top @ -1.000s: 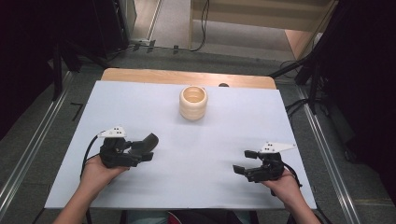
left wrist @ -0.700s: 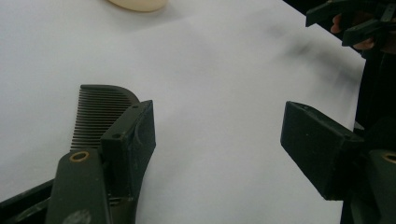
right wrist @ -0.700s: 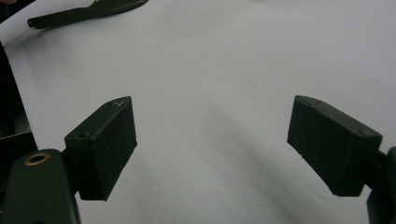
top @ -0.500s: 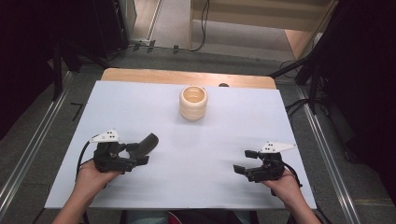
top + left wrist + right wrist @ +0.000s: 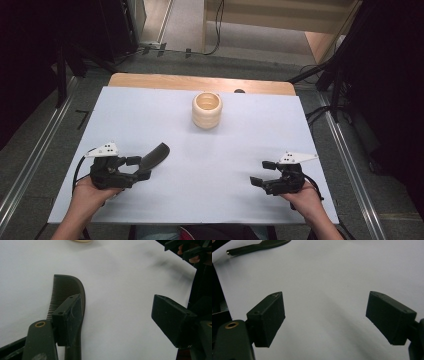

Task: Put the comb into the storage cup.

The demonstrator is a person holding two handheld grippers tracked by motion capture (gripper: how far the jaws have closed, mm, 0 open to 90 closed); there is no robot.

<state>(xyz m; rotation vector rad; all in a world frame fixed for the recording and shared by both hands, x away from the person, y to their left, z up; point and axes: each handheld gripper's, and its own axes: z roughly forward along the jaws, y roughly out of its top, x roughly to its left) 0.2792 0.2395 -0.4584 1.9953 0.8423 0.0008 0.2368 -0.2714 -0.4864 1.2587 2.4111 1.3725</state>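
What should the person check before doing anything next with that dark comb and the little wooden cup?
1. Left gripper open: ok, its jaws stand wide apart.
2. Comb between the jaws: not ok, it lies flat on the white table, under one jaw and off to one side.
3. Comb held: not ok, nothing is clamped on it.
4. Right gripper free: ok, open with nothing between the jaws, resting low near the table's front right.
5. Wooden cup upright and clear: ok, it stands alone toward the far middle of the table.
6. Cup contents: cannot tell from this angle.
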